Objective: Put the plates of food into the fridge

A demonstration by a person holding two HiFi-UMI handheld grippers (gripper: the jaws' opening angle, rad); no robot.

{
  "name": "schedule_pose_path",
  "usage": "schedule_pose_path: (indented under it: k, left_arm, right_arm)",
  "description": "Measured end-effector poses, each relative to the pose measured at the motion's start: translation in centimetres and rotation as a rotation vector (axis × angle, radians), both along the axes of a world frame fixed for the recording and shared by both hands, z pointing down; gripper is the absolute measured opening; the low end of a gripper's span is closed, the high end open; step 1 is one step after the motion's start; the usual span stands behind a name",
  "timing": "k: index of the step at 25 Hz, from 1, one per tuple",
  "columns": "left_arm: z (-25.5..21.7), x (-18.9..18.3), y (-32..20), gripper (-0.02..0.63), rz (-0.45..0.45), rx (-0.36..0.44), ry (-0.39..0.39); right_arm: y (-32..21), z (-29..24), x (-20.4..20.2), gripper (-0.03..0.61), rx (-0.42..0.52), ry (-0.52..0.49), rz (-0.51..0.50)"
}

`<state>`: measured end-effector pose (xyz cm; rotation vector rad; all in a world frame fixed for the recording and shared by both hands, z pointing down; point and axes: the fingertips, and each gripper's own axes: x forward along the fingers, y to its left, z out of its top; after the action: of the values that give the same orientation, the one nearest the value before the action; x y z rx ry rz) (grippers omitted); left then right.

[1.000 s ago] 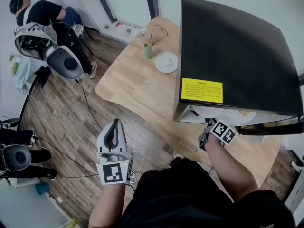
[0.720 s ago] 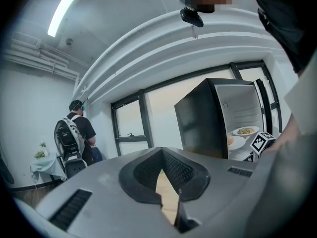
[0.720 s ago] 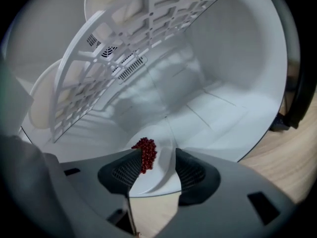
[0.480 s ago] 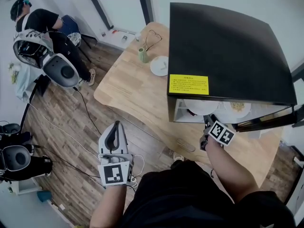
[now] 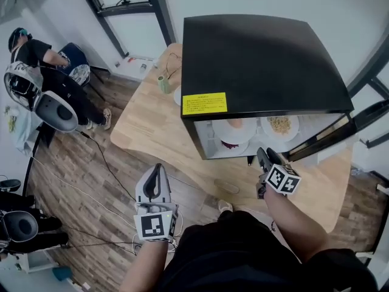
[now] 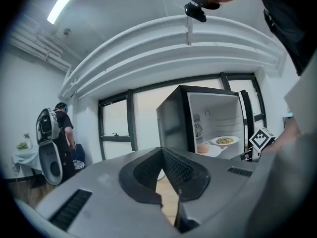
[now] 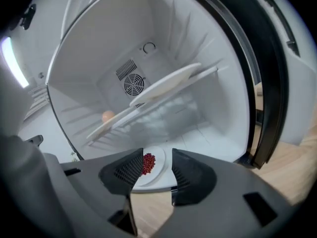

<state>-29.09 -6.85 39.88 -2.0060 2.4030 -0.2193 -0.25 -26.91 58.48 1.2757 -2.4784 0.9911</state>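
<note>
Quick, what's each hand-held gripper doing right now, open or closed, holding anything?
Left hand-held gripper: closed, empty.
Right hand-held gripper: open, jaws have just been opening, nothing between them.

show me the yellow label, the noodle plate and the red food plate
yellow label (image 5: 204, 103), head view, its middle
noodle plate (image 5: 292, 132), head view, bare rim
red food plate (image 7: 158, 165), right gripper view, bare white surface

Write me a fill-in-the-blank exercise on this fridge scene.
The fridge has its door ____.
The shelf holds ____ plates.
The plate with red food lies ____ that shelf.
The fridge stands on a ____ table.
Missing words: open; two; below; wooden.
</note>
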Motion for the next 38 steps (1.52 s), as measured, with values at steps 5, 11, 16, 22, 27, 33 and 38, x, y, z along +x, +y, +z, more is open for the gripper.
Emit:
schedule_pose_path:
  k: [5, 11, 16, 22, 27, 33, 38]
  left_arm:
    - [0.6, 3.2, -0.9, 0.005, 0.068, -0.015, 0.028]
    - [0.9, 6.5, -1.8, 0.005, 0.158, -0.016, 0.03]
    - [2.8, 10.3, -2.5, 0.005, 0.249, -0.049, 0.021]
    - [2.6, 12.2, -3.6, 0.005, 0.277, -0.043, 0.024]
    - [2.4, 12.2, -4.4, 0.005, 0.265, -0.025, 0.023]
    - [2.1, 12.0, -4.3, 0.005, 0.257, -0.028, 0.003]
    - [1.4, 10.8, -4.4, 0.005, 0.233, -0.02, -0.014]
  right_arm:
    - [2.2, -3.7, 2.1, 0.061, 0.095, -0.047, -0.079]
    - [4.9, -9.6, 4.6, 0.034, 0.288, 0.009, -0.182]
    - [6.1, -10.6, 7.2, 0.023, 0.342, 0.037, -0.184]
    - [6.5, -10.7, 9.7, 0.023, 0.345, 0.067, -0.163]
    - [5.8, -11.3, 10.4, 0.023, 0.368, 0.073, -0.153]
    - [5.0, -10.9, 9.6, 0.023, 0.365, 0.072, -0.161]
    - [4.5, -11.0, 8.2, 0.023, 0.373, 0.061, -0.181]
